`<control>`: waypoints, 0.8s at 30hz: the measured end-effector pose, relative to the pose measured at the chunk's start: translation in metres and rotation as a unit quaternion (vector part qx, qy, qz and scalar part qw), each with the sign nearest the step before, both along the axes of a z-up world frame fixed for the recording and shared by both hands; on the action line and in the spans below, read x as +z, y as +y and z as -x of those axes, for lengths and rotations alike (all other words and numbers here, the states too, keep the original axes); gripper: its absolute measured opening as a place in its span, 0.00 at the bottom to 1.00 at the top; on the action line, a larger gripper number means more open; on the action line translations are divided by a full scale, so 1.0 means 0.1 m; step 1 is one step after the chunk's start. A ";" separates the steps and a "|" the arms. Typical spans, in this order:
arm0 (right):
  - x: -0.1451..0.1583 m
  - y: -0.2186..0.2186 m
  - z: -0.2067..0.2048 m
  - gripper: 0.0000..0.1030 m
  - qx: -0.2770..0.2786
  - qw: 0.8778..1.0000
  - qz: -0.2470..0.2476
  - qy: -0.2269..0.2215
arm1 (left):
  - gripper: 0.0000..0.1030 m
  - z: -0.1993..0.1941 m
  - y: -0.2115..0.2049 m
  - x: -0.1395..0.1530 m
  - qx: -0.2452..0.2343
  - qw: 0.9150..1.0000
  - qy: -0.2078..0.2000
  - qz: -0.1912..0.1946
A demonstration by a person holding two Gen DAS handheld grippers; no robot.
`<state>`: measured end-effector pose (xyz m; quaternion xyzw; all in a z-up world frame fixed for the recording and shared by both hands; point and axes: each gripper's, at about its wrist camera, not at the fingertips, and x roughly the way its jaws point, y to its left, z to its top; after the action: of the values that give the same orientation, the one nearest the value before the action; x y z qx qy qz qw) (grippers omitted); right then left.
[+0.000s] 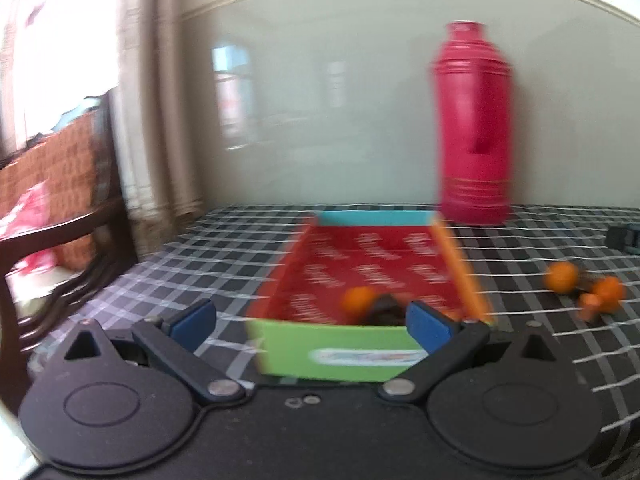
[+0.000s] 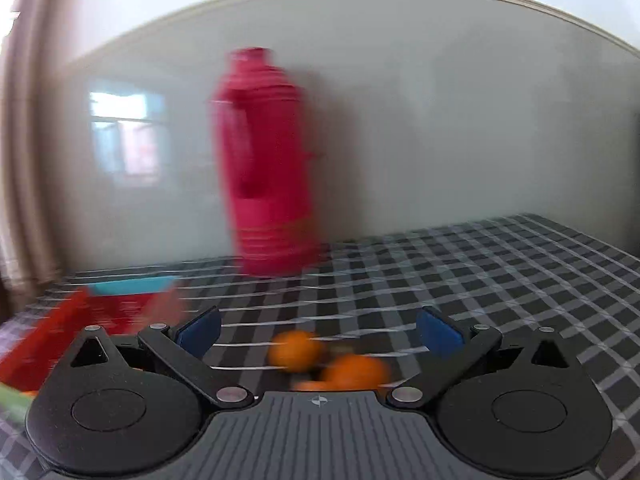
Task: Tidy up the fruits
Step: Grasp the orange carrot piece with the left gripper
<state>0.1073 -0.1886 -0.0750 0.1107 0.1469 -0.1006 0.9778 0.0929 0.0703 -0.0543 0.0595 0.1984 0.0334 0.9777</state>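
Observation:
A shallow box point(image 1: 376, 272) with a red floor, green near wall, orange right wall and blue far wall lies on the checked tablecloth. One small orange fruit point(image 1: 357, 300) and a dark item sit inside it near the front. My left gripper point(image 1: 312, 318) is open and empty just in front of the box's green wall. Several small orange fruits point(image 1: 562, 277) lie on the cloth right of the box. In the right wrist view my right gripper point(image 2: 320, 330) is open and empty, with orange fruits point(image 2: 295, 350) on the cloth between its fingers. The box point(image 2: 60, 328) shows at the left.
A tall pink thermos point(image 1: 474, 128) stands at the back by the wall, also in the right wrist view point(image 2: 270, 168). A dark wooden chair point(image 1: 60, 208) and a curtain stand left of the table. A small dark object point(image 1: 622, 236) lies far right.

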 end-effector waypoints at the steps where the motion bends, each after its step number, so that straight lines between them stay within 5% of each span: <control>1: 0.00 -0.10 0.03 1.00 -0.021 1.000 0.000 0.003 | 0.93 -0.02 -0.10 -0.01 -0.019 1.000 0.000 0.002; 7: -0.03 -0.61 0.26 1.00 -0.144 0.989 0.015 0.023 | 0.92 -0.11 -0.67 -0.08 -0.116 0.993 -0.003 -0.001; 11: -0.05 -0.81 0.37 1.00 -0.203 0.978 0.035 0.041 | 0.77 -0.24 -1.02 -0.19 -0.174 0.984 0.022 0.000; 18: -0.08 -1.04 0.49 1.00 -0.204 0.978 0.027 0.036 | 0.54 -0.48 -1.54 -0.44 -0.240 0.968 0.069 -0.024; 24: -0.08 -1.12 0.56 1.00 -0.197 0.980 0.009 0.034 | 0.49 -0.60 -1.78 -0.54 -0.259 0.961 0.094 -0.027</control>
<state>0.0517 -0.3009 -0.0830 0.1254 0.1547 -0.2960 0.9342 0.1531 -0.1079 -0.1086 0.1381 0.2662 -0.2215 0.9279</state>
